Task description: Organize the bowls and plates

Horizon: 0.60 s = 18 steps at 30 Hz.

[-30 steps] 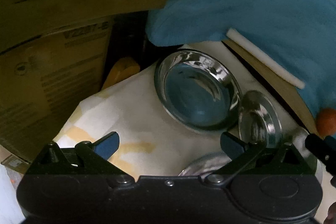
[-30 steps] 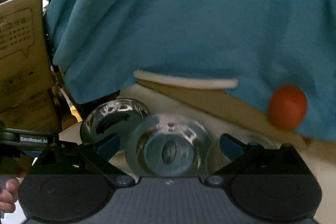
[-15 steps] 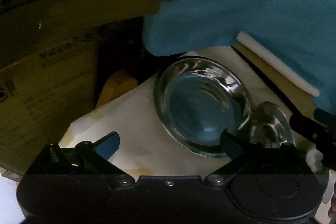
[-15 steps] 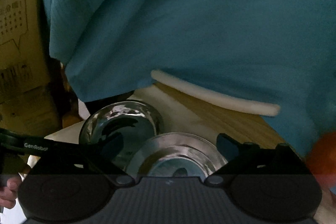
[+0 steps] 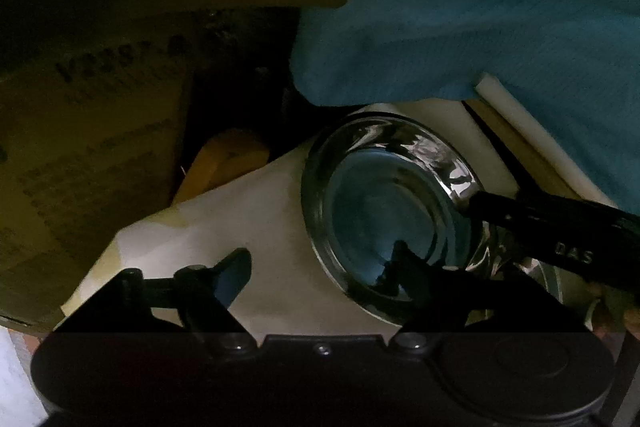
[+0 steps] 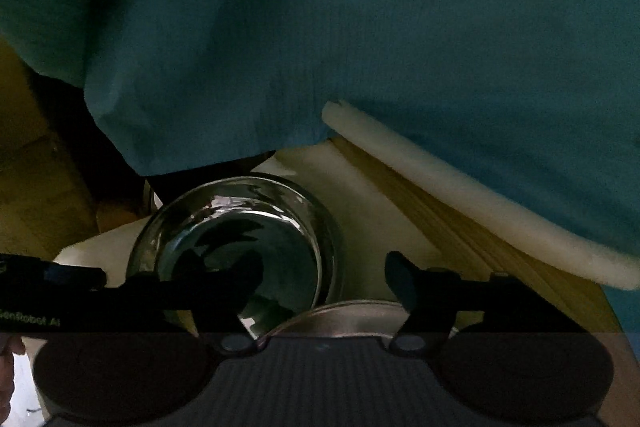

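Observation:
A large shiny steel bowl stands on a pale cloth. My left gripper straddles its near-left rim, one finger inside and one outside on the cloth. Its jaws are closing and the pads stay clear of the rim. My right gripper straddles the opposite rim, left finger over the bowl's inside, jaws closing too, with no pad on metal. A finger of it shows in the left wrist view at the rim. A smaller steel dish lies low beside the bowl, mostly hidden.
Cardboard boxes stand close on the left with a yellow object below them. A person's blue garment hangs over the far side. A white foam strip runs along the wooden table edge.
Both grippers' jaws have narrowed. The right gripper swung down and left from over the small dish to the big bowl's rim. The orange ball left its view.

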Each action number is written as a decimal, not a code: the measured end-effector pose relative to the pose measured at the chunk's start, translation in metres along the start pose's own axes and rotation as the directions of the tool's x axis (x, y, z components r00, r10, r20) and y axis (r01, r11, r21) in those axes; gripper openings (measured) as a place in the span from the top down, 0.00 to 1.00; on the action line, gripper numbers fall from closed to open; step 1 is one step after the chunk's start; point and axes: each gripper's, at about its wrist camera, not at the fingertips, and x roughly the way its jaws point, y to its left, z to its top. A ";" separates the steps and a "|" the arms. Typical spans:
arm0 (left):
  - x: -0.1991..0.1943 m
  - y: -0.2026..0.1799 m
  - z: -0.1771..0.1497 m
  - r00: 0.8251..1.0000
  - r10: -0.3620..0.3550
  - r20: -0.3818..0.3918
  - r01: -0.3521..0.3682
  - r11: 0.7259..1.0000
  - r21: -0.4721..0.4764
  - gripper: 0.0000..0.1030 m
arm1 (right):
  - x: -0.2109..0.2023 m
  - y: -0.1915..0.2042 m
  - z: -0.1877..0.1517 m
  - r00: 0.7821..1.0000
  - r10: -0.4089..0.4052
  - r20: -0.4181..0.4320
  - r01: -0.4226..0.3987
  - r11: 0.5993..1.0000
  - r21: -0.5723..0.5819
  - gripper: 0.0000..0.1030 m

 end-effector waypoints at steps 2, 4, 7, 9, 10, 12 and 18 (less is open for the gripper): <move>0.002 -0.001 -0.001 1.000 -0.003 -0.001 0.003 1.000 -0.006 0.31 | 0.005 0.002 0.000 1.000 -0.004 -0.011 0.004 1.000 -0.009 0.40; 0.006 -0.001 0.000 1.000 -0.005 -0.003 0.005 1.000 -0.014 0.35 | 0.012 0.003 0.000 1.000 -0.011 -0.025 0.010 1.000 -0.015 0.47; 0.011 -0.004 0.001 1.000 -0.009 0.004 0.009 1.000 -0.022 0.43 | 0.020 0.002 0.000 0.999 -0.016 -0.036 0.016 1.000 -0.013 0.53; 0.013 -0.004 0.000 1.000 -0.010 0.003 0.010 1.000 -0.024 0.46 | 0.024 0.001 0.000 0.999 -0.018 -0.045 0.018 1.000 -0.009 0.57; 0.013 -0.004 0.001 1.000 -0.009 0.005 0.009 1.000 -0.026 0.48 | 0.026 0.001 0.000 0.999 -0.016 -0.050 0.016 1.000 -0.008 0.59; 0.016 -0.005 0.002 1.000 -0.009 0.006 0.009 0.999 -0.030 0.53 | 0.029 0.000 0.000 0.998 -0.018 -0.058 0.018 1.000 -0.007 0.62; 0.022 -0.004 0.003 1.000 -0.019 0.008 0.020 0.998 -0.053 0.57 | 0.034 -0.001 -0.001 0.995 -0.033 -0.089 0.033 0.999 -0.007 0.65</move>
